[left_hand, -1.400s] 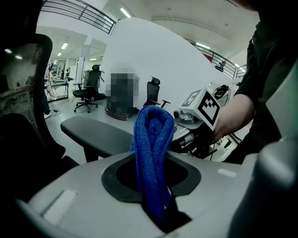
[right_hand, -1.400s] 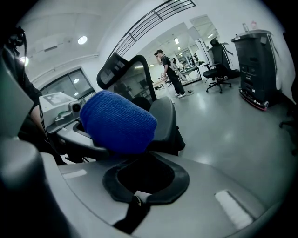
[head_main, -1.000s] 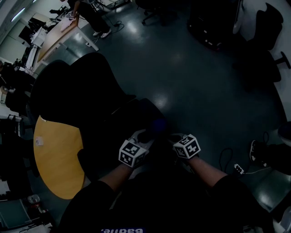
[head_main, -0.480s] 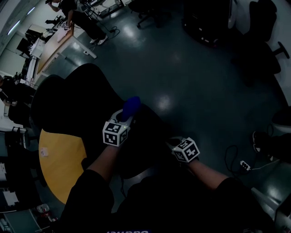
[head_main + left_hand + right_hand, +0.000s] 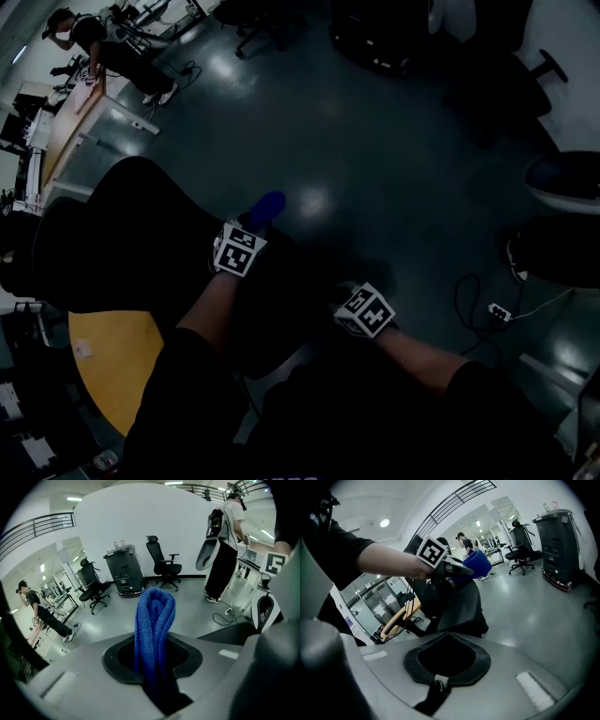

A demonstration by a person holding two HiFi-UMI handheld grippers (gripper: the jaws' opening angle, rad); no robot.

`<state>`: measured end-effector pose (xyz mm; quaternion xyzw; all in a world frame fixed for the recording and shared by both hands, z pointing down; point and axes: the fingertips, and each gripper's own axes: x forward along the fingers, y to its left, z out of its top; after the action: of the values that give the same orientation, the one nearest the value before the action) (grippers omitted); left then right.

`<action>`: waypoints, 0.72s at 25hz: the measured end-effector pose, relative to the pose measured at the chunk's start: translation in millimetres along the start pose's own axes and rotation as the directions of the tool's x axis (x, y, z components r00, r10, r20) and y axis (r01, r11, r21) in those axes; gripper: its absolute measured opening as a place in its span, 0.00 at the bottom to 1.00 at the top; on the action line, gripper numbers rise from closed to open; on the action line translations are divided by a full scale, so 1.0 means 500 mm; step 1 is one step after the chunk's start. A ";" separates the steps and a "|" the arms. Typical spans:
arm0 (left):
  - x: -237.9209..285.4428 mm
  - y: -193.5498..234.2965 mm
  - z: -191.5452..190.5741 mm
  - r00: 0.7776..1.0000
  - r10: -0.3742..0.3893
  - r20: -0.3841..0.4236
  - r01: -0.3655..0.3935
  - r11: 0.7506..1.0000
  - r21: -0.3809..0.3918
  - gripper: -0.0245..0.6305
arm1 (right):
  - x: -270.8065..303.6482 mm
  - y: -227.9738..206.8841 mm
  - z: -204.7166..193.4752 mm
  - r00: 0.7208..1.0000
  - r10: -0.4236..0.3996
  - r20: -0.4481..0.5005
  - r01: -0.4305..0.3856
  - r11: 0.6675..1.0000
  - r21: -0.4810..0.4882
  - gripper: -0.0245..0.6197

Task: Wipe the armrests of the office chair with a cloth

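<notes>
— What has the left gripper [image 5: 251,231] got?

— The blue cloth [image 5: 153,620]. The jaws are closed on it, and a bunched fold stands up beyond them.

— Where is that against the office chair [image 5: 131,234]?

— In the right gripper view the cloth is held just above the black chair's upper edge. I can't tell whether it touches, and which part of the chair lies under it is lost in the dark.

— And the right gripper [image 5: 349,298]?

— Its jaws are together with nothing between them. It is nearer the person than the left gripper and apart from the cloth, with the chair ahead of it.

— Anything else?

— A round yellow table [image 5: 111,364] lies behind and to the left of the left gripper. Grey floor [image 5: 375,159] stretches ahead of both grippers.
</notes>
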<state>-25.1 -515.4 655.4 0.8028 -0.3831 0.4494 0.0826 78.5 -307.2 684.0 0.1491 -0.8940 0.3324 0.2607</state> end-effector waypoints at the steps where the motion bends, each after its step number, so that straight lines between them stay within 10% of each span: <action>1: 0.010 -0.013 0.005 1.000 -0.010 -0.005 0.010 1.000 0.001 0.22 | -0.003 -0.001 0.000 1.000 0.001 0.002 -0.001 1.000 0.005 0.05; 18: -0.040 -0.343 0.094 0.945 -0.264 0.192 0.276 0.960 -0.040 0.21 | -0.019 -0.016 -0.028 0.999 -0.008 0.034 0.004 0.994 0.110 0.05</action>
<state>118.0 -408.3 648.4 0.8828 -0.2902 0.3444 0.1340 95.1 -302.7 691.8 0.1716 -0.8783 0.3779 0.2375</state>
